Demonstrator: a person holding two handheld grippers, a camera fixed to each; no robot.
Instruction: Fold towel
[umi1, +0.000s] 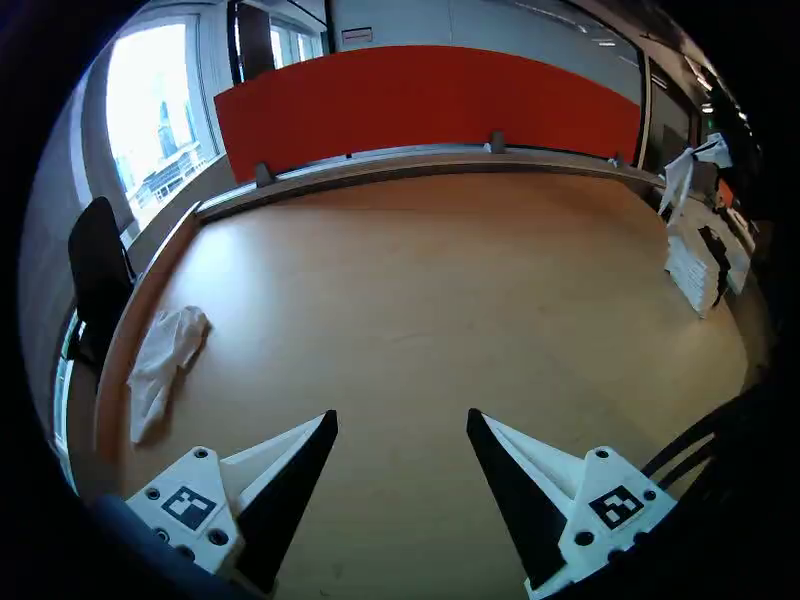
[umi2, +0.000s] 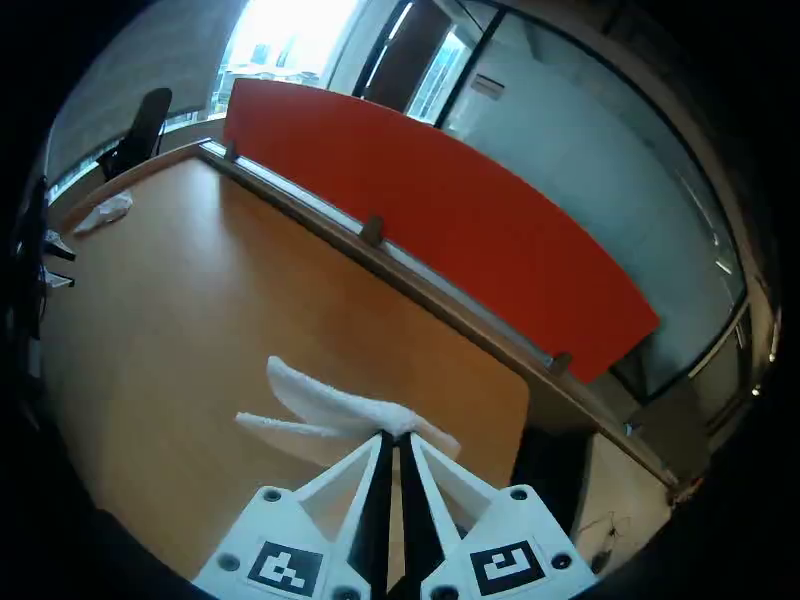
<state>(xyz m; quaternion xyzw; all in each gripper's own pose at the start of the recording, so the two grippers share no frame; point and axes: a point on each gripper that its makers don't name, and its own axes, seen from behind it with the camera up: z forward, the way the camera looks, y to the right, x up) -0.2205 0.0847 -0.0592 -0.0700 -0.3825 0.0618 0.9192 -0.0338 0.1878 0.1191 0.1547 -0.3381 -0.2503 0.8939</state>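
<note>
In the right gripper view, my right gripper is shut on the corner of a white towel. The towel trails away to the left, above the wooden table. My left gripper stands open over the table with nothing between its fingers. A second white towel lies crumpled near the table's left edge, left of the left gripper; in the right gripper view this crumpled towel sits at the far corner. A white cloth hangs at the far right of the left gripper view.
A stack of folded white towels sits at the table's right side. A red partition runs along the back edge, and a black chair stands beyond the left edge. The table's end is close to the right gripper.
</note>
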